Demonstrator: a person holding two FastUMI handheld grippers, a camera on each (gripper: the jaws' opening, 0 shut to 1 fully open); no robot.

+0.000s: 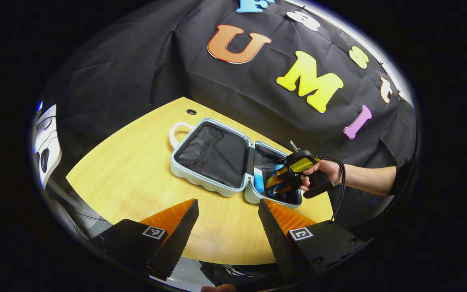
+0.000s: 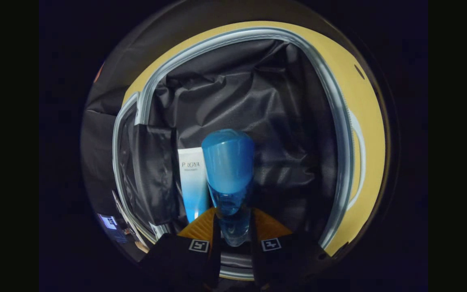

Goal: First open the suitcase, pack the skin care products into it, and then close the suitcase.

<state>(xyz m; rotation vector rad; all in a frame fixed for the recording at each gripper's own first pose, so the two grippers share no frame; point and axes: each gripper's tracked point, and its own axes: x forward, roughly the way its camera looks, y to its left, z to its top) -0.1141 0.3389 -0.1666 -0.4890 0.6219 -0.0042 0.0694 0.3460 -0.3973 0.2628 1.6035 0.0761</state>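
A pale grey suitcase lies open flat on the wooden table, its dark lining showing in both halves. My left gripper hangs open over the table's near side, short of the case, with nothing between its fingers. A hand holds my right gripper down into the right-hand half. In the right gripper view that gripper is shut on a blue bottle with a blue cap, held just above the lining. A white and blue tube lies in the case right beside the bottle.
The table's curved front edge runs just under my left gripper. A small dark hole sits in the tabletop behind the case. The case's handle sticks out at its far left. Black cloth hangs behind the table.
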